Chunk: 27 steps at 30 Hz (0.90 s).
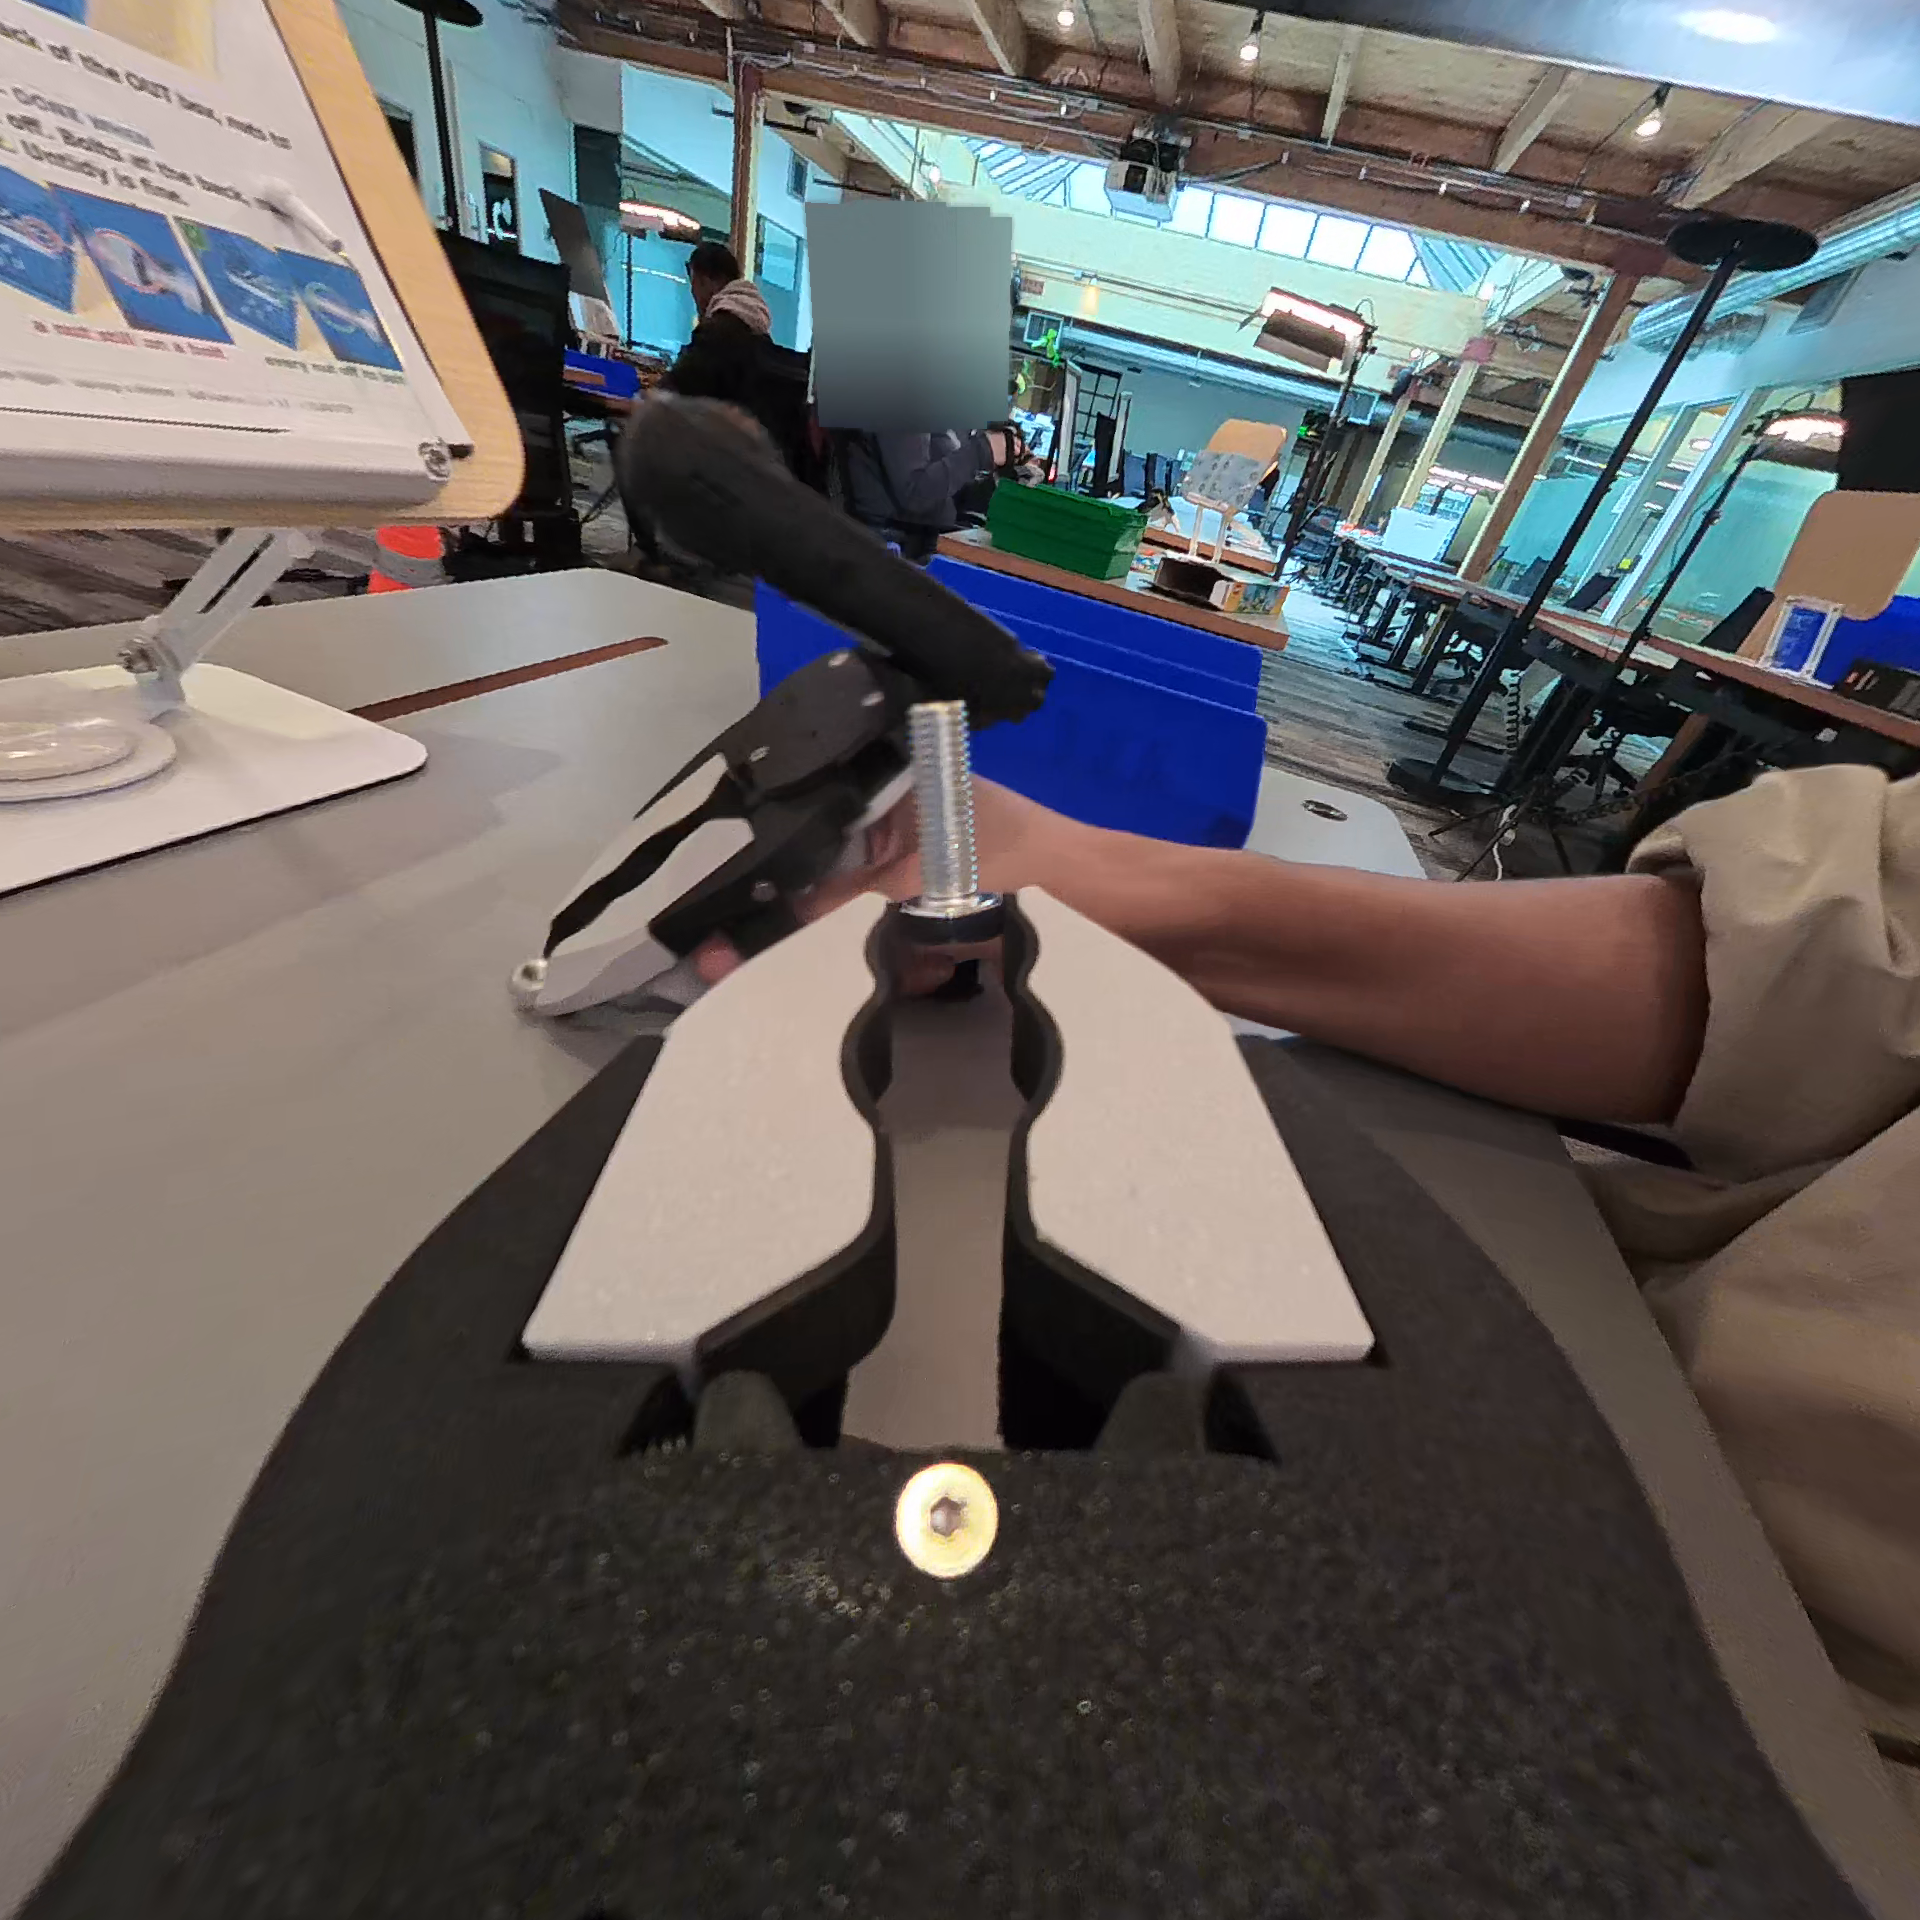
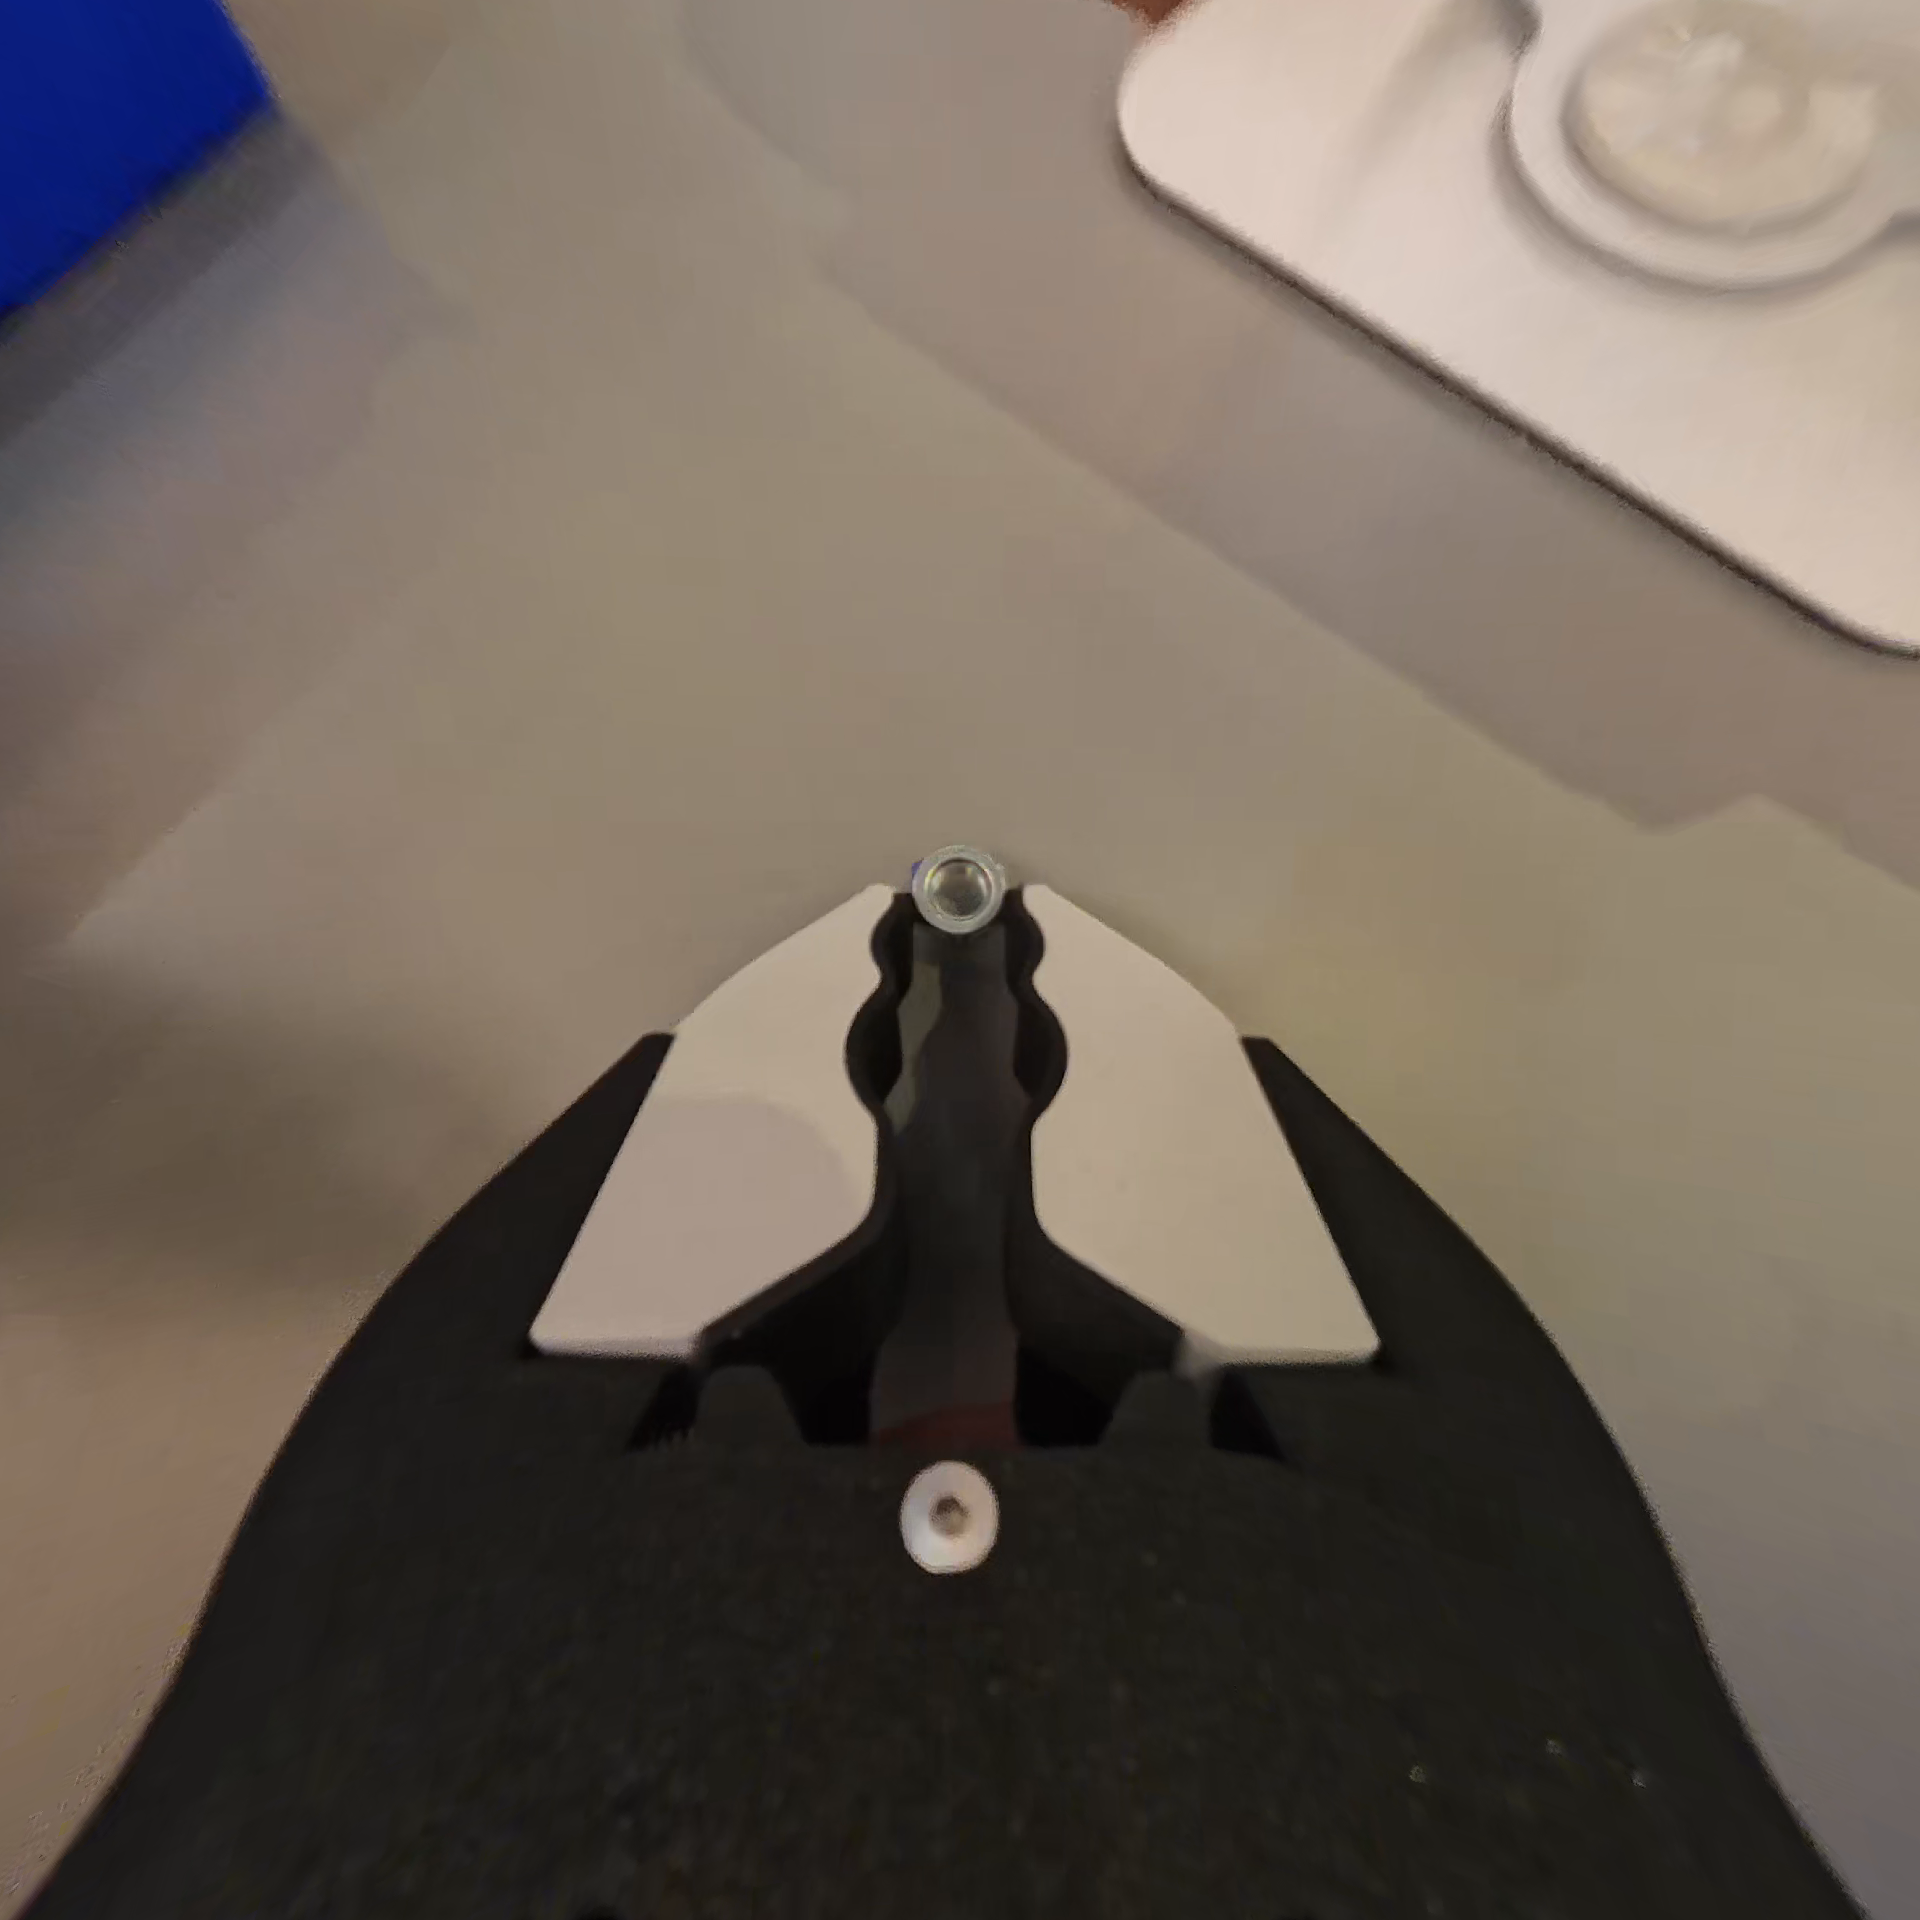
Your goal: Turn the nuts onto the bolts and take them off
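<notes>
My left gripper (image 1: 940, 928) is shut on the head of a silver bolt (image 1: 940, 800). It holds the bolt upright, with the threaded shaft pointing up and bare. My right gripper (image 2: 956, 906) is shut on a small silver nut (image 2: 957, 898) at its fingertips and points down at the grey table (image 2: 623, 623). In the left wrist view the right gripper (image 1: 540, 971) sits behind and to the left of the bolt. It is tilted down to the table, with the nut (image 1: 531, 972) at its tip. The nut and bolt are apart.
A document stand with an instruction sheet (image 1: 208, 260) stands at the back left on a white base (image 1: 260, 769) (image 2: 1455, 312). A blue bin (image 1: 1101, 707) (image 2: 94, 135) sits behind the bolt. A person's forearm (image 1: 1351, 987) reaches in from the right. Tip to tip, the grippers are about 20 cm apart.
</notes>
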Tool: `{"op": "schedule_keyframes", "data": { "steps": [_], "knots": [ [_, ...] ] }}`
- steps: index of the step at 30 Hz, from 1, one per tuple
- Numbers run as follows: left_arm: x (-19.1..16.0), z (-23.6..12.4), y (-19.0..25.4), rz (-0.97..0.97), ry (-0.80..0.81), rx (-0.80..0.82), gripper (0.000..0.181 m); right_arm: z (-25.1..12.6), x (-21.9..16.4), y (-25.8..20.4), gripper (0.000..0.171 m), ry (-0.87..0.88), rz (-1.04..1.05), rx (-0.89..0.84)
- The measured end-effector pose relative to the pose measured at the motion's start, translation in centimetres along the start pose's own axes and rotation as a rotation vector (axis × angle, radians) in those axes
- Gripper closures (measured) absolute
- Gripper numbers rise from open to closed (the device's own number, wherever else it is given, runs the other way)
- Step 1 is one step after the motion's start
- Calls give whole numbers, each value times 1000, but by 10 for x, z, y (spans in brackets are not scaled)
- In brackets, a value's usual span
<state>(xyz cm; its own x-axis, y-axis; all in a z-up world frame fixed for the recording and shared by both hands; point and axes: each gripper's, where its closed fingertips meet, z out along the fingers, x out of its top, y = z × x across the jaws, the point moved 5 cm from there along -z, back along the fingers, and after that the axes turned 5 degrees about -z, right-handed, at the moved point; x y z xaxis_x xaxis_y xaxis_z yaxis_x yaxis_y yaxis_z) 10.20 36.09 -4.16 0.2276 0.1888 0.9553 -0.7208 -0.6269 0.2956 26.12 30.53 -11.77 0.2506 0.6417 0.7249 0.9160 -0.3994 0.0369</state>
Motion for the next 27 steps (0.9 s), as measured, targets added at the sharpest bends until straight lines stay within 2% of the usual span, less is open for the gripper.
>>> {"op": "schedule_keyframes", "data": {
  "steps": [2,5,6,10,14,18,27],
  "knots": [
    [0,-2,-4,-1,-7,19,164,-16,8,-13,154,111,-68,89],
    [-2,-2,-9,-29,-55,7,164,-65,18,-43,154,279,-366,249],
    [-4,-2,-8,-44,-76,-20,163,-82,21,-51,154,327,-399,328],
    [-6,1,8,-121,-114,-204,163,-134,29,-66,154,510,-378,671],
    [-5,-1,25,-187,-132,-379,163,-151,19,-82,154,498,-396,908],
    [-15,1,40,-151,-222,-459,163,-153,16,-96,154,478,-431,971],
    [-18,0,49,-150,-261,-515,163,-160,8,-106,154,418,-460,1073]
  ]
}}
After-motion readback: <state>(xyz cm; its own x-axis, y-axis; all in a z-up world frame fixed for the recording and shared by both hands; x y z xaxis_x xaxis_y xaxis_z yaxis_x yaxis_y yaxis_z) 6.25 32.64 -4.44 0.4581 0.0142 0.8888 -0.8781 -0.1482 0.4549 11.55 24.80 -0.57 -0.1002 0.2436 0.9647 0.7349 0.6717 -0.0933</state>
